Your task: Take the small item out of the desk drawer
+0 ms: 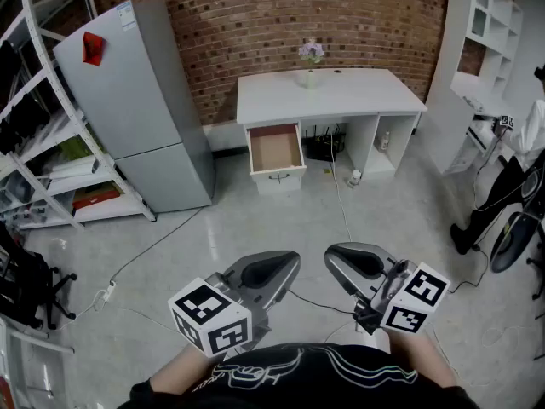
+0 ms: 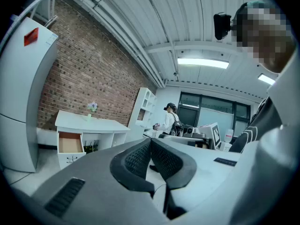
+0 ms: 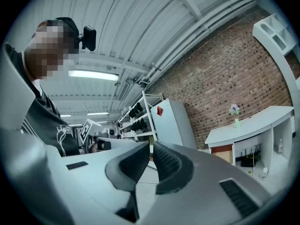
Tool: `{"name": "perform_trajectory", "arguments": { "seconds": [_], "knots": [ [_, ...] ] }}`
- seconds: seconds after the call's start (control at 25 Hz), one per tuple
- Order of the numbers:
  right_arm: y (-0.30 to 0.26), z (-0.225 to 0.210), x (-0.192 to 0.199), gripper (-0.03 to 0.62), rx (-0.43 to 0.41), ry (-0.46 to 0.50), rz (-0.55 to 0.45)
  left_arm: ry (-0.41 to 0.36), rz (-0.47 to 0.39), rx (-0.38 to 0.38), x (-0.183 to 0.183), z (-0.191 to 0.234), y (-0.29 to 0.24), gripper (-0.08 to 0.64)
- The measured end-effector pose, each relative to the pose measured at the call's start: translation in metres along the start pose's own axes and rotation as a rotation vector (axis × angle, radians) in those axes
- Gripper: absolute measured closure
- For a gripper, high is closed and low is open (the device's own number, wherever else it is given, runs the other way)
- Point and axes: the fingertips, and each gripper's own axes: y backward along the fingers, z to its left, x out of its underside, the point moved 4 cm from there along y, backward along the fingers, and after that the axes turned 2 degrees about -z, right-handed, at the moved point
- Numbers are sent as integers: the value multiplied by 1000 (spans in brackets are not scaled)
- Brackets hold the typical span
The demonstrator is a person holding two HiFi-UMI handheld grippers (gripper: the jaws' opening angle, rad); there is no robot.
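Currently | left gripper [image 1: 292, 261], right gripper [image 1: 333, 256]: jaws closed, empty | drawer [image 1: 275, 151]: open, well apart, small item unseen | risk: tripping on floor cable [image 1: 341, 203]; nudging item with unopened jaws

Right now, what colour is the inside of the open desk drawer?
Brown, like bare wood, inside the drawer, with a white front; the head view shows it best.

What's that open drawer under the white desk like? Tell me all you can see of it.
The drawer is pulled wide open from the white desk, at its left end in the head view. White front with a small dark handle; brownish, wood-like inside. It sits level, touched by nothing but the desk. No item can be made out inside.
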Motion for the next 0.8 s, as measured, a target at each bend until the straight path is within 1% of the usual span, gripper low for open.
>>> {"name": "perform_trajectory", "arguments": {
  "seconds": [0.2, 0.44, 0.6, 0.8],
  "knots": [
    [18, 1, -6, 537, 1, 4, -3, -5, 8, 4, 1, -18, -10, 538],
    [41, -6, -10, 537, 12, 4, -1, -8, 8, -10, 2, -34, -24, 538],
    [46, -14, -4, 537, 29, 0, 7, 11, 1, -16, 9, -31, -28, 538],
    [37, -26, 2, 537, 36, -17, 11, 23, 19, -16, 14, -16, -34, 538]
  ]
}}
